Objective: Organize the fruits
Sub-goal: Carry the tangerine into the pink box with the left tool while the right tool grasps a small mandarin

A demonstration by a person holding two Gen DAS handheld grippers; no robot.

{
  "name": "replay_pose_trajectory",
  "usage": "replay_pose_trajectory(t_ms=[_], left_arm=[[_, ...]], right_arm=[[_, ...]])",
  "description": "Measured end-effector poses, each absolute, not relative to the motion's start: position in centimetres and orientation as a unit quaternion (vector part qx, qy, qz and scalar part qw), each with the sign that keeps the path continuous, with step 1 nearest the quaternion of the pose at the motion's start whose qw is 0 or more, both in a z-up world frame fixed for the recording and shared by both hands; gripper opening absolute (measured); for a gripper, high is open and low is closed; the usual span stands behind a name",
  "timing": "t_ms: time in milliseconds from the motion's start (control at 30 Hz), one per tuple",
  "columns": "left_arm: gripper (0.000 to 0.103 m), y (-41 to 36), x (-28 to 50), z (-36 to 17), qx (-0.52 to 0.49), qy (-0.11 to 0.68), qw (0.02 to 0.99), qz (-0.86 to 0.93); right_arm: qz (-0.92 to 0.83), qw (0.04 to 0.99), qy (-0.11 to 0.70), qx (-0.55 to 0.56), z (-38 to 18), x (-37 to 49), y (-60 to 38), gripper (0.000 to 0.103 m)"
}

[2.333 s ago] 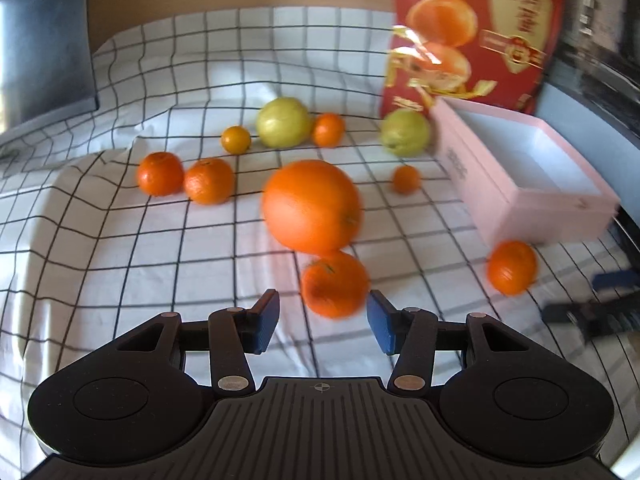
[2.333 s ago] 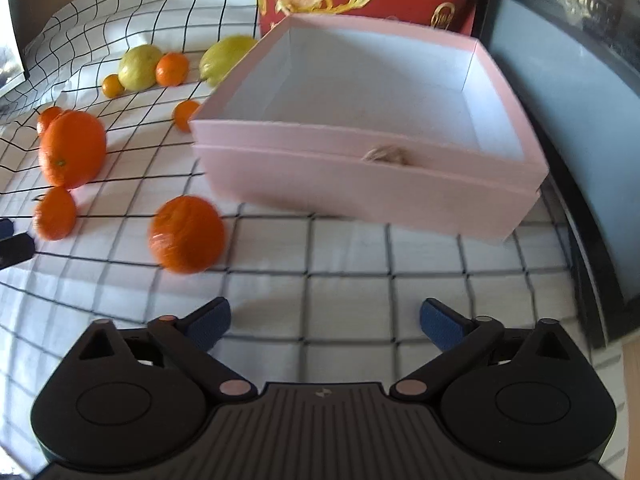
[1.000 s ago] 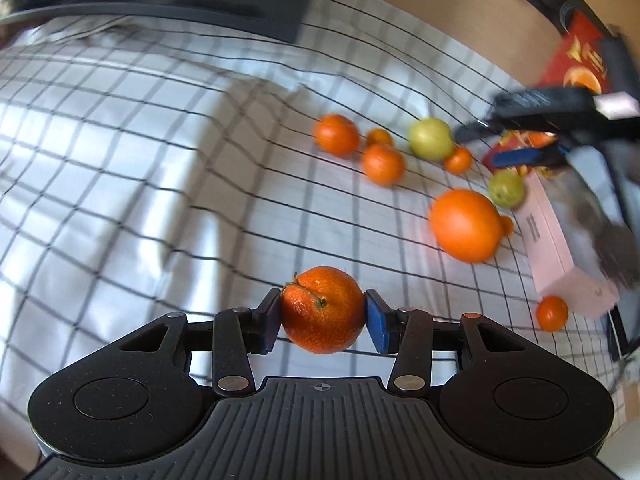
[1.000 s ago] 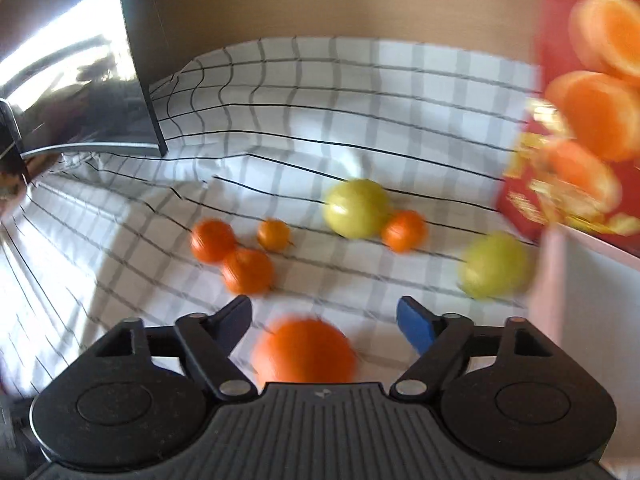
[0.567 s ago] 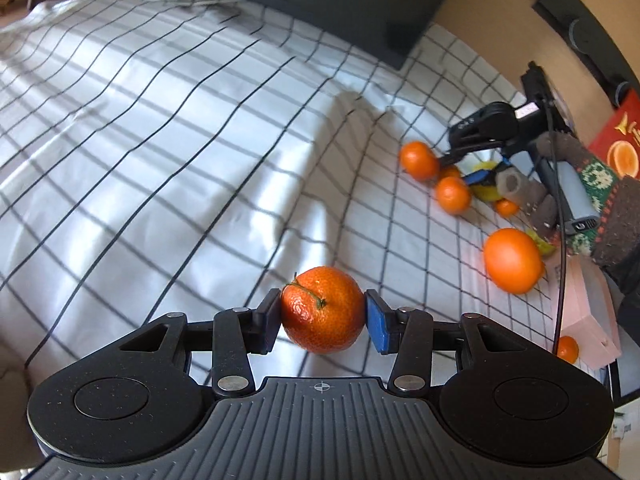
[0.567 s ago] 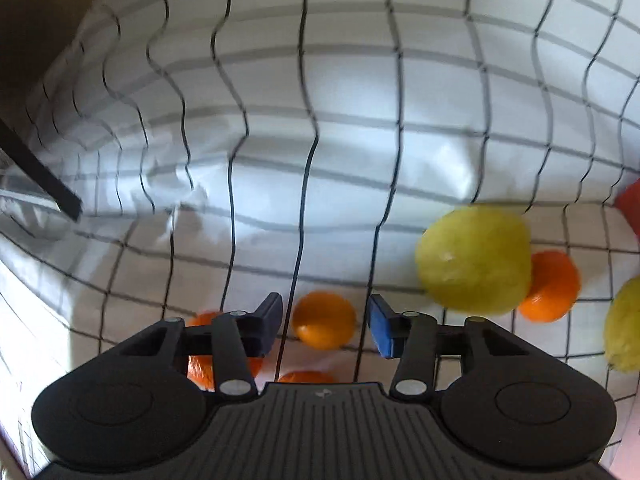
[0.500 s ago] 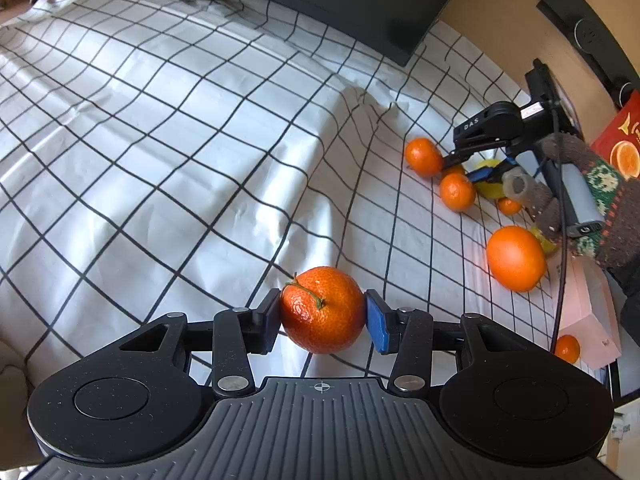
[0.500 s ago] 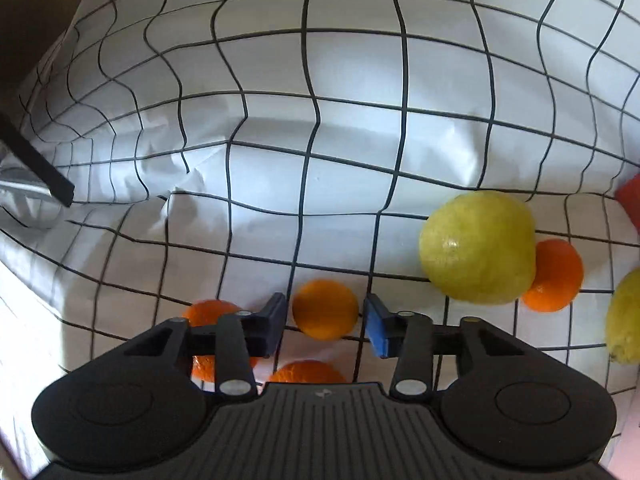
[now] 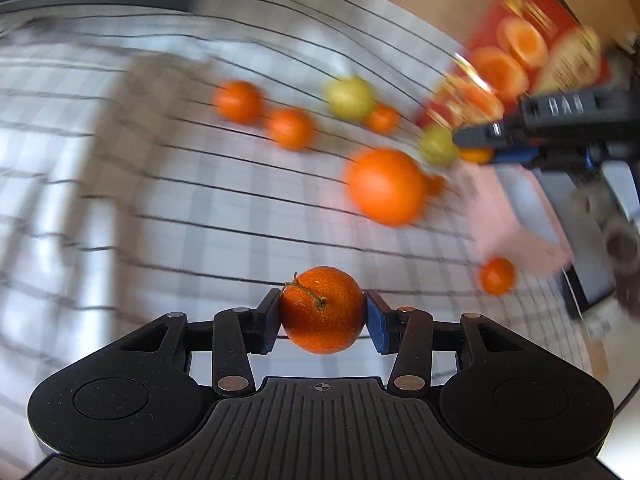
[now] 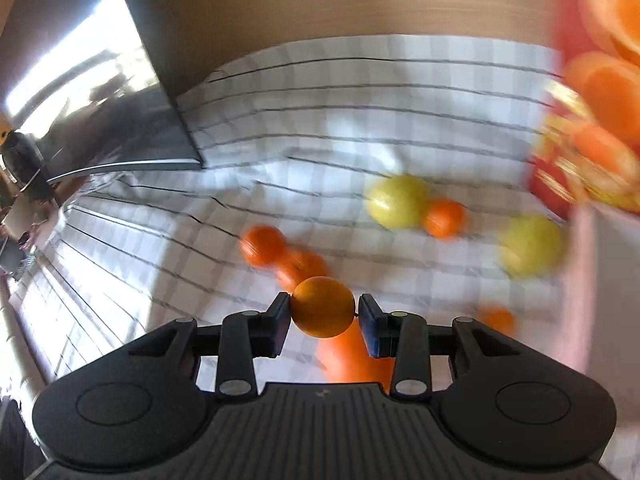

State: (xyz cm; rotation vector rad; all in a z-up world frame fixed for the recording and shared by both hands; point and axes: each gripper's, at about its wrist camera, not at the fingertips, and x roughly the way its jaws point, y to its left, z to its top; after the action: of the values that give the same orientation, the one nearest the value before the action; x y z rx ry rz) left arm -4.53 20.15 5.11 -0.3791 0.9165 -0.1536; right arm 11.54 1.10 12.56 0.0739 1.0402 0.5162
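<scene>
My left gripper [image 9: 322,320] is shut on a stemmed mandarin [image 9: 322,310], held above the checked cloth [image 9: 160,208]. My right gripper [image 10: 323,320] is shut on a small smooth orange fruit [image 10: 322,306], lifted off the cloth. In the left wrist view the right gripper [image 9: 482,148] hangs at the upper right over the pink box [image 9: 516,220], with the small fruit [image 9: 474,155] in it. A big orange [image 9: 384,186] lies on the cloth beside the box. The background is blurred in both views.
Loose on the cloth are two yellow-green fruits [image 10: 397,201] [image 10: 530,245] and mandarins [image 10: 263,245] [image 10: 444,218] [image 10: 496,319]. Another mandarin [image 9: 497,276] sits by the box corner. A red carton [image 9: 532,52] stands behind the box. A dark screen [image 10: 100,112] is at the far left.
The right gripper's jaws shut on the small orange fruit and lifted it off the cloth. The left gripper, still holding its mandarin, swung back toward the fruit pile and the box.
</scene>
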Motion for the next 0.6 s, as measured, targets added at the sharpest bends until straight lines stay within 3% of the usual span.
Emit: replay_pose_trajectory(t_ms=[300, 600], left_arm=[[0.049, 9.0, 0.2, 5.8, -0.114, 0.468, 0.846, -0.227], [0.049, -1.6, 11.8, 12.4, -0.048, 0.405, 0.862, -0.3]], right_arm=[[0.084, 0.87, 0.484, 0.048, 8.8, 1.2, -12.4, 0.036], [0.021, 0.883, 0.463, 0.072, 7.4, -2.8, -17.5, 0.036]])
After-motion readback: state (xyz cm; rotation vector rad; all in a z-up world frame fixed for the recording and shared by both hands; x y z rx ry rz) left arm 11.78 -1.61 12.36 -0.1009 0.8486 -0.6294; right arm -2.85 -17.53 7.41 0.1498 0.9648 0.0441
